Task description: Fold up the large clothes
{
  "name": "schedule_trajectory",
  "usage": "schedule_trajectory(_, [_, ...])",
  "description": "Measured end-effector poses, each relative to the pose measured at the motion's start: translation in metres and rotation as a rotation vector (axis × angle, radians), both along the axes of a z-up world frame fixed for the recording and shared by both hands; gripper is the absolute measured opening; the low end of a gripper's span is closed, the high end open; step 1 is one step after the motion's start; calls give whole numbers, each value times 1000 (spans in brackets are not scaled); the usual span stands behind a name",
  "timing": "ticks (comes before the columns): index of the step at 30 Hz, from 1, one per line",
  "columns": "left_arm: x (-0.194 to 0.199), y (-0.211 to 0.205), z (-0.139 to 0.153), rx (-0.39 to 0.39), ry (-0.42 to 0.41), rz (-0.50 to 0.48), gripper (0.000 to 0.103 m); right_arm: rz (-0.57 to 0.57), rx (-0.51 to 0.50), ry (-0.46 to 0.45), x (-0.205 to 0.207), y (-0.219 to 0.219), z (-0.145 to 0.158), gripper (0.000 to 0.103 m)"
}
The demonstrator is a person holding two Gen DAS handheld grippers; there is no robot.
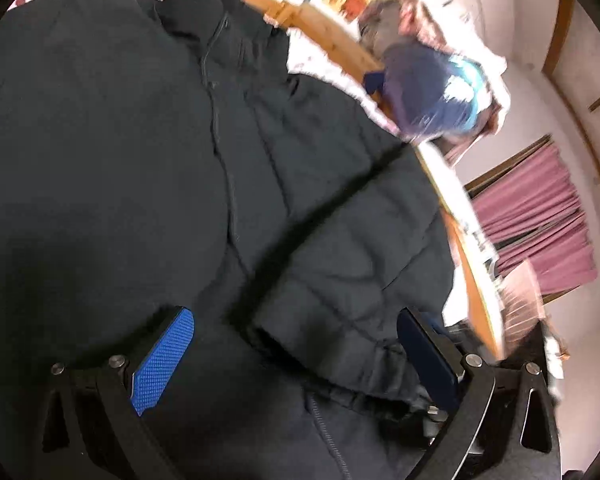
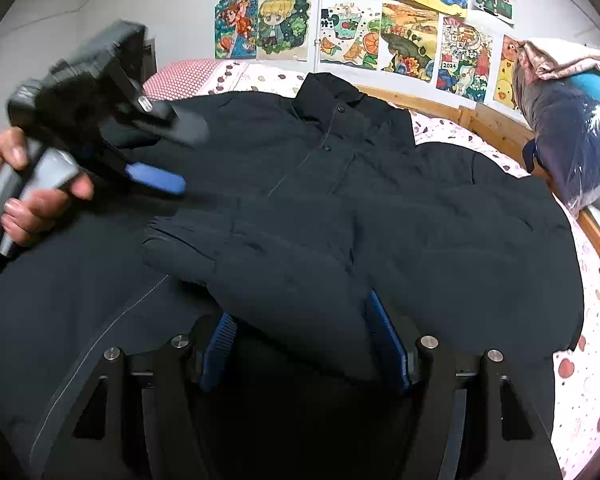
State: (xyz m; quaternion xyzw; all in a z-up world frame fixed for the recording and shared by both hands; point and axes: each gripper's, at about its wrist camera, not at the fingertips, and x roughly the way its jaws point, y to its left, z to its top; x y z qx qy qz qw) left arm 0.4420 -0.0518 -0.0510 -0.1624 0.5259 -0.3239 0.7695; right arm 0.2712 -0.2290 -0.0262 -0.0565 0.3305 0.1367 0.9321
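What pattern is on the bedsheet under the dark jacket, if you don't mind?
White bedsheet with pink and brown dots, clearest in the right wrist view.

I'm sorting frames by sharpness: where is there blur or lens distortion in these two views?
Left wrist view: whole frame smeared, the black jacket soft, the wooden bed frame bowed by the fisheye. Right wrist view: jacket and wall drawings sharp; only the left tool and hand blur.

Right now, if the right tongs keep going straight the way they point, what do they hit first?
Most likely the folded sleeve of the black jacket, which lies straight ahead of the open right tongs, between the blue pads. Depth is hard to judge.
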Motion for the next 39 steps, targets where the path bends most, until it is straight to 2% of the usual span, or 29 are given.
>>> schedule_trajectory(1, [-1, -4, -2, 20, 0, -12, 98, -4, 4, -3, -9, -1, 1, 65])
schedule_trajectory(3, [-3, -5, -6, 40, 0, -20, 85, -11, 9, -12, -24, -4, 1, 68])
schedule_trajectory(5, [-3, -5, -8, 41, 9, -20, 63, -22, 12, -15, -36, -14, 1, 69])
schedule_trajectory(6, [-3, -5, -9, 42, 14, -18, 57, -36, 11, -18, -50, -15, 1, 70])
schedule_trajectory(8, [-2, -7, -11, 61, 17, -16, 33, -63, 8, -25, -60, -20, 1, 70])
schedule_trajectory(9, [-4, -9, -9, 77, 0, -11, 26, -75, 9, -29, -57, -24, 3, 70])
schedule_trajectory(10, [-4, -10, -7, 86, -19, -9, 12, -94, 10, -40, -66, -28, 5, 70])
schedule_trajectory(11, [-8, -13, -1, 95, -57, -10, 8, -111, 14, -50, -70, -34, 8, 70])
schedule_trajectory(16, [-19, -15, 47, 133, -278, 38, 5, -189, 70, -81, -66, -60, 24, 70])
schedule_trajectory(20, [-19, -6, 84, 160, -436, 122, 5, -250, 105, -97, -27, -81, 41, 75])
schedule_trajectory(23, [-15, 10, 98, 198, -496, 190, 5, -270, 100, -116, 4, -87, 46, 77])
schedule_trajectory(28, [-4, 29, 88, 336, -505, 249, 5, -280, 115, -62, 64, -89, 37, 77])
schedule_trajectory(33, [14, 36, 58, 445, -419, 288, 5, -275, 88, -15, 113, -78, 23, 77])
schedule_trajectory(35, [25, 44, 47, 459, -365, 323, 5, -253, 44, 11, 126, -64, 14, 77])
schedule_trajectory(39, [32, 59, 38, 466, -325, 372, 5, -211, -61, 41, 145, -35, -2, 77])
